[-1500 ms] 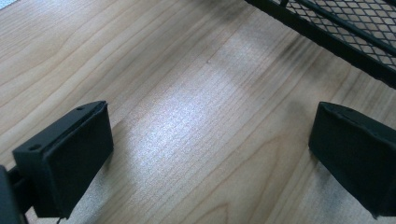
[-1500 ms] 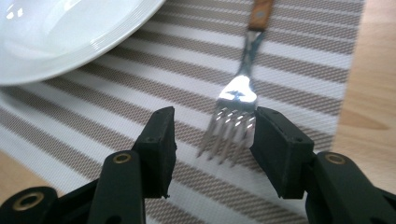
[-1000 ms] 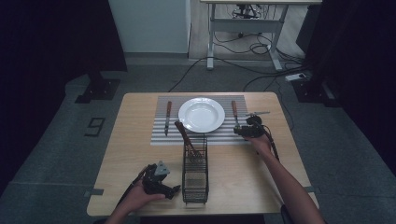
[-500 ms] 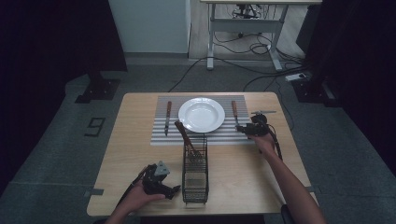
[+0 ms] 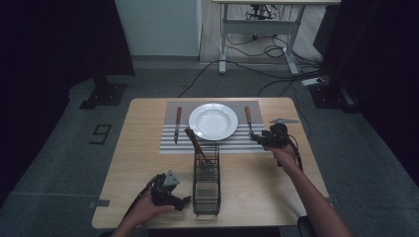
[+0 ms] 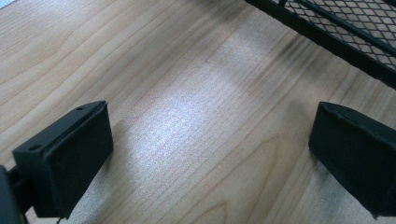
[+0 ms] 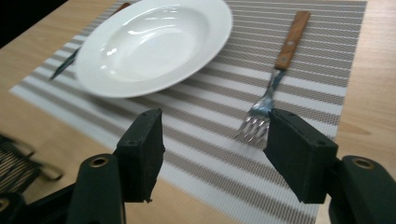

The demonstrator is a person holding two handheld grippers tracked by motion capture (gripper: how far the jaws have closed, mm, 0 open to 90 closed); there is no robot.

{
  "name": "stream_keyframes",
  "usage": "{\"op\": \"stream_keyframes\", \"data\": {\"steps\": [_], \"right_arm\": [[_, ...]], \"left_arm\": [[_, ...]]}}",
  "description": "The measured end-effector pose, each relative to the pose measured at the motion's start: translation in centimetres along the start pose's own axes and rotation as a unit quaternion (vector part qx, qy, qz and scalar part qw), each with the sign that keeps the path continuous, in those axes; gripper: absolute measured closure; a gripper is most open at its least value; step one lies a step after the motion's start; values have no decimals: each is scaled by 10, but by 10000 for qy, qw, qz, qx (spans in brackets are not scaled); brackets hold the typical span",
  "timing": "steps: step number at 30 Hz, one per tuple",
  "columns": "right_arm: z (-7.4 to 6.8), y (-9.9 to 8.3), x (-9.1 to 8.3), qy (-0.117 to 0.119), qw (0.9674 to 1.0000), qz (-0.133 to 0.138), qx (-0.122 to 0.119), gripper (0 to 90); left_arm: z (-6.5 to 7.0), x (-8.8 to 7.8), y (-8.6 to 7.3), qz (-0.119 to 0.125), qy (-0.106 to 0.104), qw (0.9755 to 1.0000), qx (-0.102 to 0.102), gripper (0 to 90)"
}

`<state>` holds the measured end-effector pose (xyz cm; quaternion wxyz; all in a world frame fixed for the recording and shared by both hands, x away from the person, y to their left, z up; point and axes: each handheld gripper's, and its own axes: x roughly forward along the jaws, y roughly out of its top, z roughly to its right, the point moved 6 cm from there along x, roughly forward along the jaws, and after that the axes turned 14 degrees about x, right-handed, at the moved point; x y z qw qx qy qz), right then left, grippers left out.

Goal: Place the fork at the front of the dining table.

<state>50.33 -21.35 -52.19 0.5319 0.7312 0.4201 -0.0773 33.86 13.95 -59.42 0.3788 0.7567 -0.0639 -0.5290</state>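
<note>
Your right gripper (image 7: 212, 140) has just been opening its jaws, nothing between them; the fork (image 7: 275, 74) lies on the mat (image 7: 299, 154) right of the plate (image 7: 154, 44). Lift clear without nudging its tines. Your left gripper (image 6: 210, 154) rests wide open and empty beside the basket (image 5: 206, 180).

One readable mark: a pale digit 9 (image 5: 101, 134) on the grey floor (image 5: 74, 148), left of my table (image 5: 143, 148), seen in the high view. It could equally be a 6 read from the far side. I read nothing on the plate (image 5: 213, 121), mat (image 5: 170, 143), cutlery or basket (image 5: 206, 185).
</note>
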Motion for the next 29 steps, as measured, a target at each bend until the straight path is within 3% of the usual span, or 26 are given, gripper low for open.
{"op": "stream_keyframes", "data": {"steps": [9,16,22,29], "right_arm": [[-24,-26,-35,358,9989,27,-308,354],[-41,-46,-50,625,9965,-60,-543,348],[-40,-66,-47,645,9960,-297,-541,349],[-39,-67,-43,614,9959,-317,-579,345]], "left_arm": [[0,0,0,0,0,10000,0,0],[0,0,0,0,1,10000,0,0],[0,0,0,0,0,10000,3,0],[0,0,0,0,0,10000,1,0]]}}
